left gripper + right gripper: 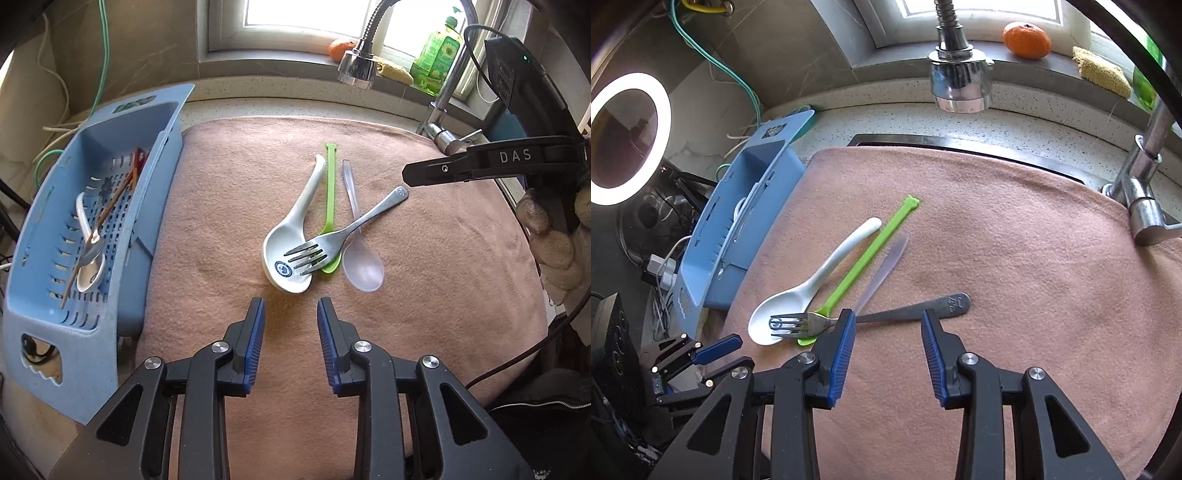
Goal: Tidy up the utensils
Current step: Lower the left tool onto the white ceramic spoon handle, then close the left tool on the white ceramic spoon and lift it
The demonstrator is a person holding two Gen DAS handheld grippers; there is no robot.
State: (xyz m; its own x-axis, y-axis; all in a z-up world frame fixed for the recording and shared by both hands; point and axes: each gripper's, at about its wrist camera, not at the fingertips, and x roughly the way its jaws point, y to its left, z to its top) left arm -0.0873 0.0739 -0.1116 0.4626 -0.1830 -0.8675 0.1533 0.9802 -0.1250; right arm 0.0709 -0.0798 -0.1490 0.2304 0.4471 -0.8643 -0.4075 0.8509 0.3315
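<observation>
Four utensils lie together on the pink towel (406, 314): a white ceramic spoon (291, 240), a green plastic spoon (328, 199), a clear plastic spoon (360, 266) and a metal fork (347, 232) resting across them. My left gripper (291, 302) is open just short of the white spoon's bowl, with nothing between its pads. My right gripper (888, 315) is open too. The fork's handle (905, 312) runs crosswise at its fingertips, and the pads do not press on it. The blue basket (37, 295) at the left holds a white spoon (88, 273), a metal spoon (92, 247) and chopsticks (118, 195).
A faucet head (960, 85) hangs over the far edge of the towel, and its base (1145, 206) stands at the right. On the windowsill sit an orange (1027, 38), a sponge (1100, 72) and a green bottle (437, 55). A ring light (626, 136) glows at the left.
</observation>
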